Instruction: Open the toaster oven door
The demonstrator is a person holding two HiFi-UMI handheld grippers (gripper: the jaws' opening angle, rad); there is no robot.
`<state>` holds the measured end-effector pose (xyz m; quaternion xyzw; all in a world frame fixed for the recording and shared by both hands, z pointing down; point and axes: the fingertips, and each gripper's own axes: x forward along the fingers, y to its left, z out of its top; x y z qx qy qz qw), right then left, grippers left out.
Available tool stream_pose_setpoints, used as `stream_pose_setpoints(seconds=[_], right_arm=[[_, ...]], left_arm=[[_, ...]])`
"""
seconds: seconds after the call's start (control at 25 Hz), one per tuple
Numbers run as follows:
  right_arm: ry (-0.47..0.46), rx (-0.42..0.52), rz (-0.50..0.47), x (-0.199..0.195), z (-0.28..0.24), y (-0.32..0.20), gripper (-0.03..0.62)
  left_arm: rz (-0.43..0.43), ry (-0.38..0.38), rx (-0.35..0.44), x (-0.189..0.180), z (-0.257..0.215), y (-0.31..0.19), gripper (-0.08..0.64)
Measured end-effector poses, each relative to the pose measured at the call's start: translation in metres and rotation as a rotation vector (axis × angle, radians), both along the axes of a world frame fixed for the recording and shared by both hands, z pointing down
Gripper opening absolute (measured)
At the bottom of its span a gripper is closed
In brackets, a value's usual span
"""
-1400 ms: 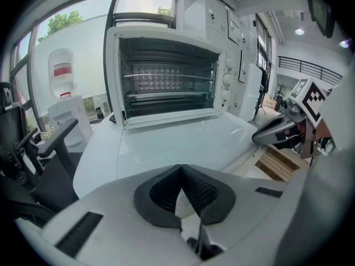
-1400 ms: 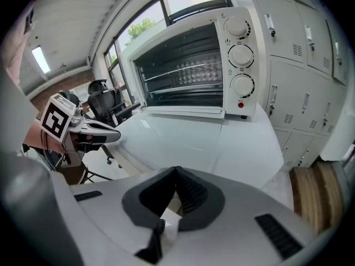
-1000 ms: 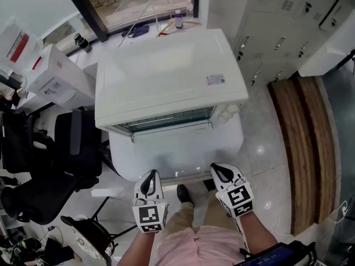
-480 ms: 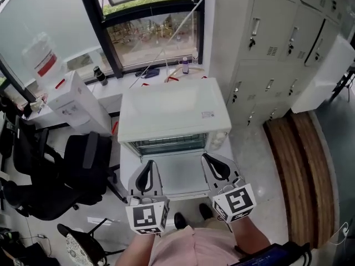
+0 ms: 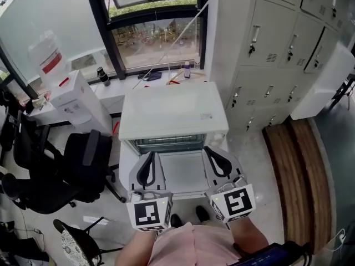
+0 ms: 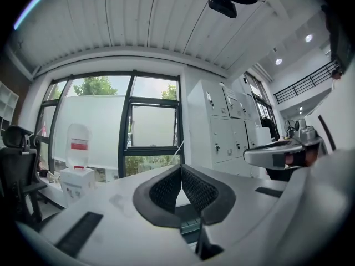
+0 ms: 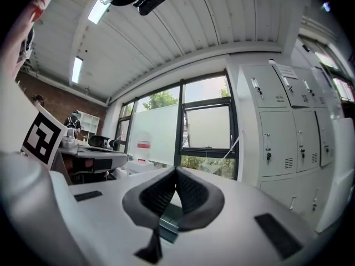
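View pulled back; toaster oven [image 5: 173,114] now farther. Left gripper [image 5: 148,163], right gripper [image 5: 214,157] clenched, empty: pinched tips may skid off door [image 5: 169,143].

White worktop [image 5: 180,177] with rounded corners, standing on pale glossy floor [image 5: 259,148]. Carries a white toaster oven [image 5: 173,114] on its far part, with a bare strip of top left on the near side. Behind it, a white window ledge [image 5: 130,88] holding a dark bottle [image 5: 103,76] and a small bottle [image 5: 187,70], well apart. On the floor: a black office chair [image 5: 83,160] to the left, grey lockers [image 5: 266,49] to the right, and a wooden strip [image 5: 299,170] just beside them.
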<state>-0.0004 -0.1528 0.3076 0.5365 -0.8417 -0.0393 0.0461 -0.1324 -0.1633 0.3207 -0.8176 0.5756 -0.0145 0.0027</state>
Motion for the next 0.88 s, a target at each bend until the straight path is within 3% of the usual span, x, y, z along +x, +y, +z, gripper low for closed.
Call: stream_pose_setpoints(seconds=[0.16, 0.28, 0.88], right_arm=[[0.002, 0.005, -0.003, 0.0007, 0.0006, 0.0006, 0.002], [-0.001, 0.006, -0.01, -0.0002, 0.0017, 0.0011, 0.002], [-0.01, 0.017, -0.045, -0.0017, -0.0001, 0.0014, 0.0]], left_arm=[[-0.01, 0.018, 0.041, 0.0029, -0.009, 0.0006, 0.014], [-0.013, -0.009, 0.033, 0.0021, -0.0044, 0.002, 0.014], [-0.011, -0.007, 0.024, 0.0104, -0.0012, 0.0033, 0.014]])
